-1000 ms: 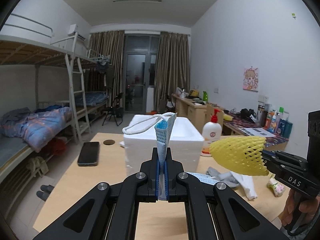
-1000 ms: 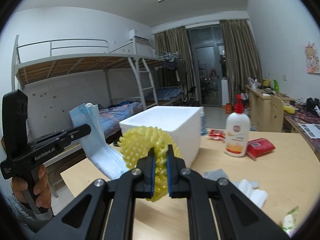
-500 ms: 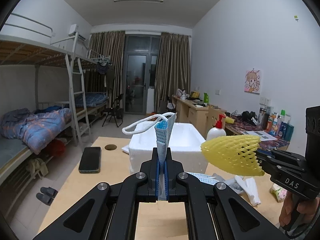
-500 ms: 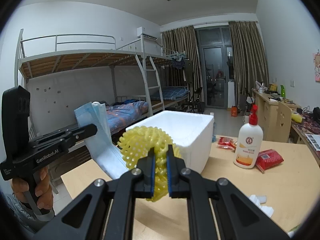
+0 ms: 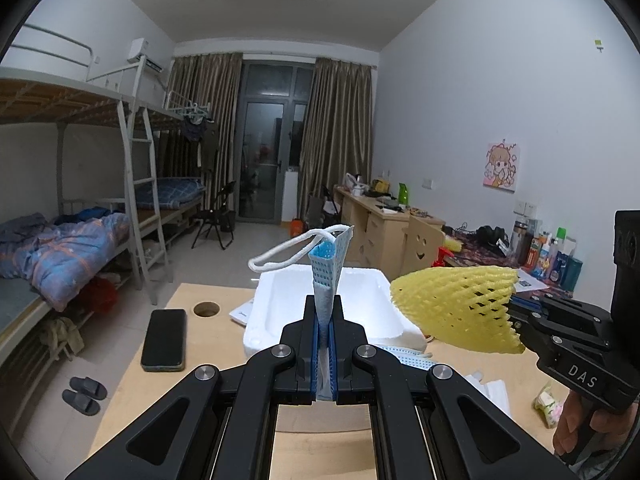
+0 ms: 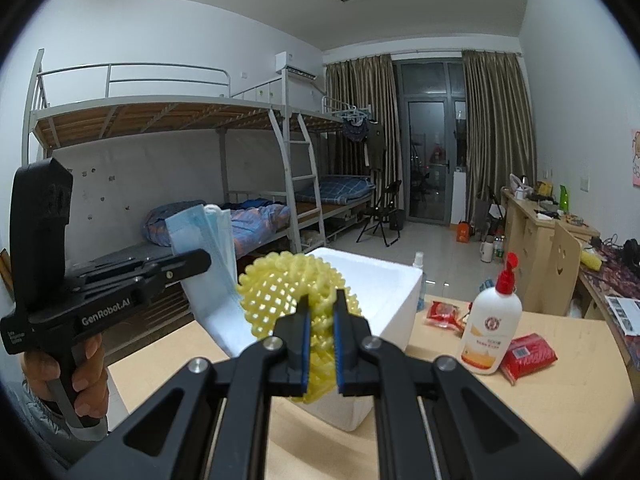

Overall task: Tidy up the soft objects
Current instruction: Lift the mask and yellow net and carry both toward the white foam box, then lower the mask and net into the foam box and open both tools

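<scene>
My left gripper is shut on a folded blue face mask whose white ear loop sticks up; the mask also shows in the right wrist view. My right gripper is shut on a yellow foam fruit net, which also shows in the left wrist view. Both are held in the air above the near side of an open white foam box on the wooden table. More masks and white soft pieces lie on the table behind the left fingers.
A black phone lies left of the box, near a round cable hole. A white pump bottle, red packets and a small wrapped packet sit to the right. Bunk beds stand to the left.
Both grippers have risen and moved towards the foam box, so its open inside now shows from above. Each still holds its item.
</scene>
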Motion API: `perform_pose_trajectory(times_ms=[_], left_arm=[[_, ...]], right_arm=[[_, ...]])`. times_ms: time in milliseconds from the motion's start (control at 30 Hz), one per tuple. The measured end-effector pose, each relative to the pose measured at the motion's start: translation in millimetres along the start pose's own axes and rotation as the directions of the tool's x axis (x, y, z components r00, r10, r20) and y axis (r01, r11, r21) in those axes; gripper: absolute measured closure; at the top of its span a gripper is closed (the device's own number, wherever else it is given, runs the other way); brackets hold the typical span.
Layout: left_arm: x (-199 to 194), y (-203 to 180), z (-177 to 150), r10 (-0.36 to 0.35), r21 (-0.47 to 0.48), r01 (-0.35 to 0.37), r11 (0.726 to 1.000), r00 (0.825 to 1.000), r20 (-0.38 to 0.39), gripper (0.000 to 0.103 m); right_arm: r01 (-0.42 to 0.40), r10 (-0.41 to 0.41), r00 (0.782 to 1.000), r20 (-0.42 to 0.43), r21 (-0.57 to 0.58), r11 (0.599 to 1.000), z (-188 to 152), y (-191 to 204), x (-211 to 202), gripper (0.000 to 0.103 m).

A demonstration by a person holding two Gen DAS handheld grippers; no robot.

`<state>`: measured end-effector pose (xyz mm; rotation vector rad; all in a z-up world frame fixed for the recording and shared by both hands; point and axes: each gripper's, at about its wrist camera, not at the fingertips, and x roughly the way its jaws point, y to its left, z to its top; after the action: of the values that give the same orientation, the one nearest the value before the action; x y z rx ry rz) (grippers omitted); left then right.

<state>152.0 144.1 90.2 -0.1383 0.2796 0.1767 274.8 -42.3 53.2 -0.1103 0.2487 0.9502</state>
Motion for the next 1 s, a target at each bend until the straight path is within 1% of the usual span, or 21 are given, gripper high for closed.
perform_pose_trajectory(times_ms=[233, 367, 467, 600, 733, 1000], left_arm=[[15, 1, 23, -0.006, -0.005, 0.006, 1.000, 1.000, -0.013, 0.099], [21, 1, 40, -0.015, -0.011, 0.015, 1.000, 1.000, -0.016, 0.099], [20, 1, 57, -0.020, -0.012, 0.020, 1.000, 1.000, 0.010, 0.099], [22, -4, 67, -0.014, 0.006, 0.014, 1.000, 1.000, 0.021, 0.099], [42, -6, 68, -0.019, 0.008, 0.019, 1.000, 1.000, -0.025, 0.099], [85, -2, 58, 0.003, 0.001, -0.003, 1.000, 0.993, -0.117, 0.099]], right_arm=[[0.013, -0.013, 1.000, -0.002, -0.018, 1.000, 15, -2, 11, 0.091], [0.014, -0.014, 1.000, 0.012, -0.020, 1.000, 22, -1, 12, 0.091], [0.017, -0.016, 0.999, 0.034, -0.021, 1.000, 30, -2, 9, 0.091], [0.018, -0.017, 0.998, 0.055, -0.026, 1.000, 36, -3, 7, 0.091], [0.015, -0.014, 0.999, 0.045, -0.026, 1.000, 33, -5, 13, 0.091], [0.000, 0.000, 1.000, -0.017, -0.016, 1.000, 25, -8, 35, 0.091]])
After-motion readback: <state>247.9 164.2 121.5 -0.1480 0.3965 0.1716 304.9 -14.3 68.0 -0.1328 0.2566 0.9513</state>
